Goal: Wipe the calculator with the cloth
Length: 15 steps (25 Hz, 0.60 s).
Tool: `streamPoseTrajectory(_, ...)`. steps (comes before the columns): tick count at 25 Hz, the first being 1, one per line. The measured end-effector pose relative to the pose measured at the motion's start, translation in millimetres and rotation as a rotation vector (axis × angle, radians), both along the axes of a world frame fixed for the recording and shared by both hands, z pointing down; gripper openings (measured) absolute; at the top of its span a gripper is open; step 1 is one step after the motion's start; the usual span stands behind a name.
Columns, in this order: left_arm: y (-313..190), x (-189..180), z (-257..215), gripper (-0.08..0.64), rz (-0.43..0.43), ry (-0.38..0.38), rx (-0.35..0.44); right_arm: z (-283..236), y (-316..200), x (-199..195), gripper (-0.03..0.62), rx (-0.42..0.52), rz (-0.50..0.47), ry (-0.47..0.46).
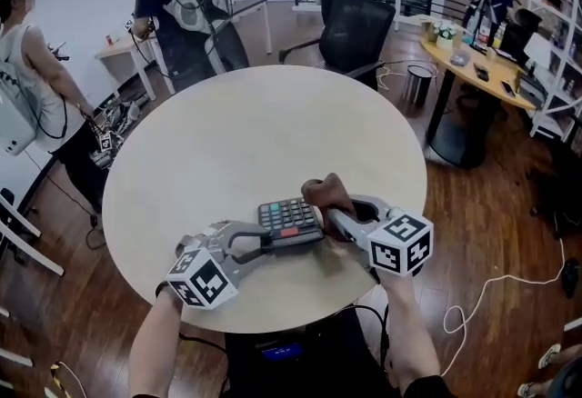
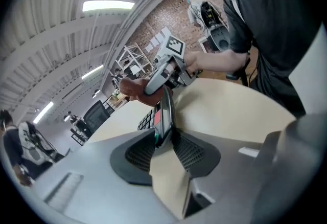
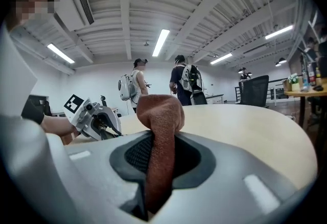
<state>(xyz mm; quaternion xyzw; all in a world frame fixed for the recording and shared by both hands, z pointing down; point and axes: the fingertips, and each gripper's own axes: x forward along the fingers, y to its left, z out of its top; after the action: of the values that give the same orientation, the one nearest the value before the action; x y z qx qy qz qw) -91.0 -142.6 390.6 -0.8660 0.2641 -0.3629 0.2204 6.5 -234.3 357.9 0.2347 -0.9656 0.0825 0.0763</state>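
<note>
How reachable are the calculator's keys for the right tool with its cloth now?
Probably yes: the right tool holds the cloth beside the calculator, nothing lies between, and the left tool grips only its edge, keys uncovered.

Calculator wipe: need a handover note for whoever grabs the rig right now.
Grippers: left gripper shut on the calculator, pinching its near-left edge. The right gripper is shut on the brown cloth.
Where: the calculator is near the front of the round table, with the cloth bunched at its right end.
Done: both things gripped, cloth at the calculator.
Left: wipe across the keys. How much is already wiped can't be told.
</note>
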Motion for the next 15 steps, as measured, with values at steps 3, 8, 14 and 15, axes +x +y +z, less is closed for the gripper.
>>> streamPoseTrajectory(3,-3,-1,-30,0.118,-0.005,0.215,-0.119,-6,-3,-1,0.084,-0.022,-0.014,-0.056)
streamPoseTrajectory(8,-28,-17,-87,0.114,-0.092,0.667,-0.460,-21,-2,-11,0.084,-0.106,-0.077,-0.209)
streamPoseTrajectory(14,-49,-45,-101,0.112,-0.188,0.898,-0.593,-33,-15,-39,0.084,-0.127,-0.074,-0.250)
streamPoseTrajectory(15,-51,-49,-98,0.114,-0.196,0.891,-0.580,-34,-19,-44,0.084,-0.129,-0.074,-0.247)
